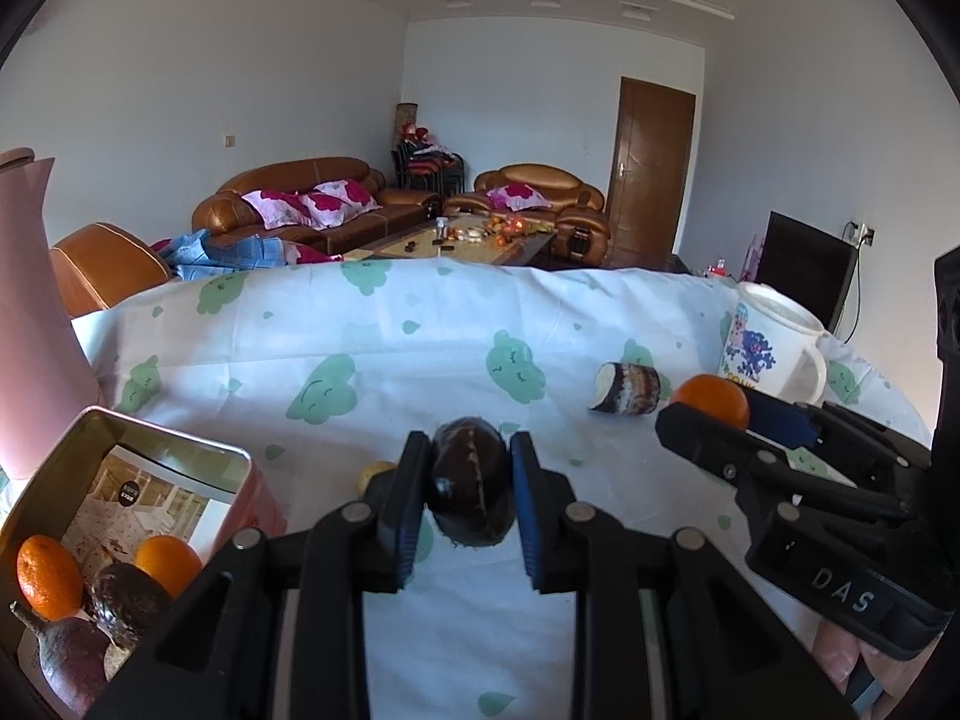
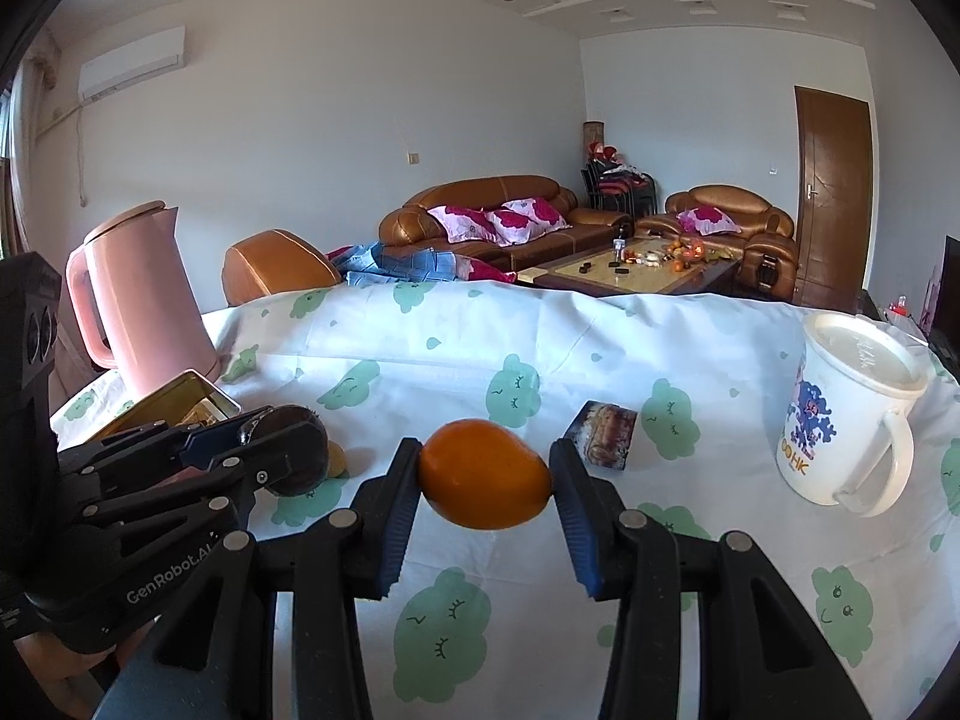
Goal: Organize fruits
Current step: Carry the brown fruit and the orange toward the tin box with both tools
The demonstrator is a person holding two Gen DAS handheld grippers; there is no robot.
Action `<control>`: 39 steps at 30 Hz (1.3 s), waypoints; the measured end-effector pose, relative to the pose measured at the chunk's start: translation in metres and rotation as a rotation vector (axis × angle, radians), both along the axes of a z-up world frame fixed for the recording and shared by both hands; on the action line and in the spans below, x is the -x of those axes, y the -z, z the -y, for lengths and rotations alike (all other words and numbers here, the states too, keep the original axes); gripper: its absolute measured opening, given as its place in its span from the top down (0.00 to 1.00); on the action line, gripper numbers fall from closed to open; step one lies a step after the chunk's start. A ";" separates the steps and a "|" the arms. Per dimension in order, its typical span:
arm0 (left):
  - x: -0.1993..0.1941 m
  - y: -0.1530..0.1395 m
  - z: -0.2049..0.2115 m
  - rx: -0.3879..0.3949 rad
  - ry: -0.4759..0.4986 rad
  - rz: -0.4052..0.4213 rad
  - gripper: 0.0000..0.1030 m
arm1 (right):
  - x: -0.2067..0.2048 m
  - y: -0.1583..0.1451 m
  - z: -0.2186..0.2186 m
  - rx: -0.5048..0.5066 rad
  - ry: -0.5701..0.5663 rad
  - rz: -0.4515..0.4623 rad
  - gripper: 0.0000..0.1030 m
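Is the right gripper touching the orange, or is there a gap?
Touching. In the right wrist view both blue pads of the right gripper press against the sides of the orange, which hangs above the tablecloth.

Left gripper: black plastic, blue ribbed pads inside the fingers, round silver pins at the joints; "GenRobot.AI" in white on its side.
Right gripper: same black frame, blue ribbed pads, silver pins; "DAS" in raised letters on its body.
Hand: bare skin under the right gripper.

Home living room, leather sofa, coffee table, wall air conditioner
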State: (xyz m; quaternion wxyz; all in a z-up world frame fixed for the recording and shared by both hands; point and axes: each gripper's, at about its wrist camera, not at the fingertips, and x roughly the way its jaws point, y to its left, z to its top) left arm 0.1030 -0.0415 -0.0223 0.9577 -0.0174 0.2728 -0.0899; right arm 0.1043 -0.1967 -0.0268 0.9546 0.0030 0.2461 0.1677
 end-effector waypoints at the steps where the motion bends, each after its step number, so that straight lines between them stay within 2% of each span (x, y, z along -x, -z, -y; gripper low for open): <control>1: 0.000 0.000 0.000 0.000 0.000 0.002 0.73 | 0.001 0.000 0.000 -0.002 0.001 0.002 0.56; 23: 0.019 -0.007 0.000 -0.028 -0.014 0.079 0.73 | 0.017 -0.006 0.003 -0.017 0.008 0.068 0.56; 39: 0.034 -0.008 -0.007 -0.033 -0.025 0.075 0.73 | 0.038 -0.009 -0.005 0.004 -0.006 0.114 0.56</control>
